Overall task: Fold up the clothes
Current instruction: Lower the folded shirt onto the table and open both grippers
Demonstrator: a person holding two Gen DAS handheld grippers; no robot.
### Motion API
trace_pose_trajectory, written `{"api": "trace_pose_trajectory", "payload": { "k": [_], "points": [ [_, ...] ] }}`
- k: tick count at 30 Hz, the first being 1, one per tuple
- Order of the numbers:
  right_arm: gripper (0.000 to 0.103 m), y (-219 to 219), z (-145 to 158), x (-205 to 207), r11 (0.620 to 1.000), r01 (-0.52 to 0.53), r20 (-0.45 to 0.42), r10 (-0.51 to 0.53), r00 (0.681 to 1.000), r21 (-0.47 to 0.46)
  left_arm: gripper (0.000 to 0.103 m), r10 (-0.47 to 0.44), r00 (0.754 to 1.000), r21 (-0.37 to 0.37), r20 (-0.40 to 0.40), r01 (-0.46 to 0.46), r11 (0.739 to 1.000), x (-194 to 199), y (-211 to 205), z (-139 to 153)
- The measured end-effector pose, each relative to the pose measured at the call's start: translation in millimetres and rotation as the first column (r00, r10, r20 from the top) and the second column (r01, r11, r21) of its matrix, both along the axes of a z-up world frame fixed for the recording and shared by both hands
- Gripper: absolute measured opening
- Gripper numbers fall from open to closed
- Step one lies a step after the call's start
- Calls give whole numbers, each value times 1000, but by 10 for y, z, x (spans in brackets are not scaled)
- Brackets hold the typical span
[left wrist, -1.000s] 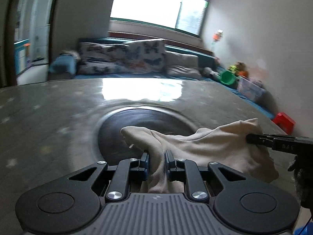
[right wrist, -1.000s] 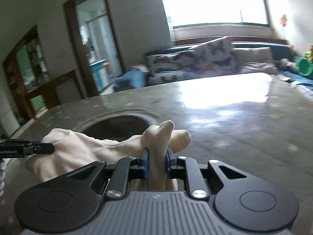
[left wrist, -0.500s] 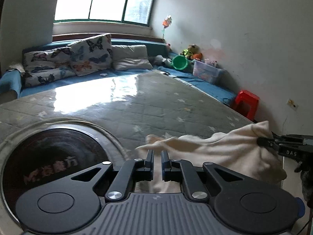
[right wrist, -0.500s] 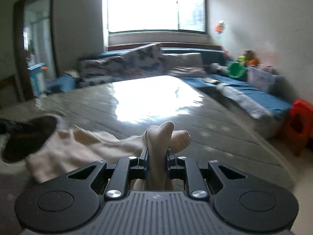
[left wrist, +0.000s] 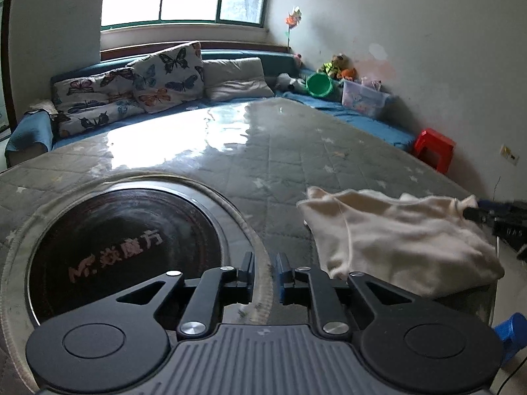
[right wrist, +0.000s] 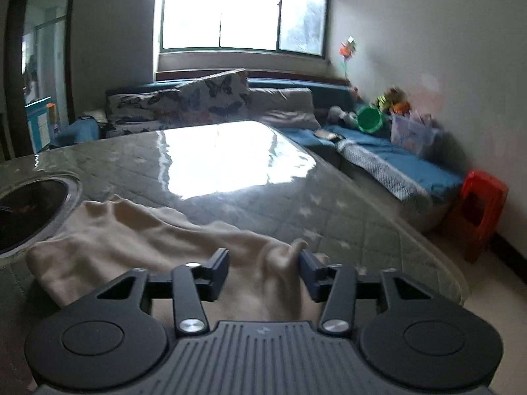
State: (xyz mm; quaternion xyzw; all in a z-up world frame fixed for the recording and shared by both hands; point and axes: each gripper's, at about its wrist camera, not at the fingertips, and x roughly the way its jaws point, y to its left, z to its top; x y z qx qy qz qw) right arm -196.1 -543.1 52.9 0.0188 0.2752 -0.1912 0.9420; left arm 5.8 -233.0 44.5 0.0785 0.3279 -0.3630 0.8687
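Both wrist cameras are sitting low and near over the table (left wrist: 296,164), looking slantwise down across it toward the far window (right wrist: 243,13). Both are sharing the cream garment (left wrist: 395,240), sofa (right wrist: 296,105) and red stool (left wrist: 433,151).

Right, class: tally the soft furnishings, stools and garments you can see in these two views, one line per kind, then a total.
Butterfly-print pillows: 2
Plain beige pillow: 1
Red plastic stool: 1
Cream garment on the table: 1
Total: 5
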Motion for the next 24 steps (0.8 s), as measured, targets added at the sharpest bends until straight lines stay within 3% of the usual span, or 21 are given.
{"api": "trace_pose_trajectory", "payload": {
  "k": [3, 5, 6, 9, 11, 16, 19, 24],
  "points": [
    [63, 187, 44, 56, 998, -56, 9, 56, 998, -16, 27, -27, 1000, 14, 8, 27, 1000, -92, -77, -14],
    [76, 329, 64, 85, 995, -99, 13, 99, 995, 1, 37, -37, 999, 26, 13, 37, 999, -153, -112, -19],
    [78, 402, 70, 88, 992, -125, 14, 125, 992, 10, 47, -38, 999, 33, 16, 38, 999, -183, -127, -20],
    [87, 593, 61, 92, 981, -191, 23, 190, 982, 44, 57, -47, 998, 54, 30, 45, 998, -269, -152, -28],
    [94, 710, 33, 86, 974, -215, 22, 214, 977, 66, 68, -47, 998, 71, 33, 44, 997, -323, -159, -45],
    [103, 921, -40, 54, 964, -246, 17, 246, 969, 101, 93, -50, 997, 102, 63, 44, 994, -475, -175, -100],
    [103, 965, -66, 2, 962, -240, 18, 239, 971, 129, 102, -56, 994, 108, 93, 46, 993, -562, -168, -114],
    [103, 949, -62, -53, 962, -213, 41, 209, 977, 171, 103, -43, 989, 102, 143, 28, 994, -670, -105, -91]
  ]
}}
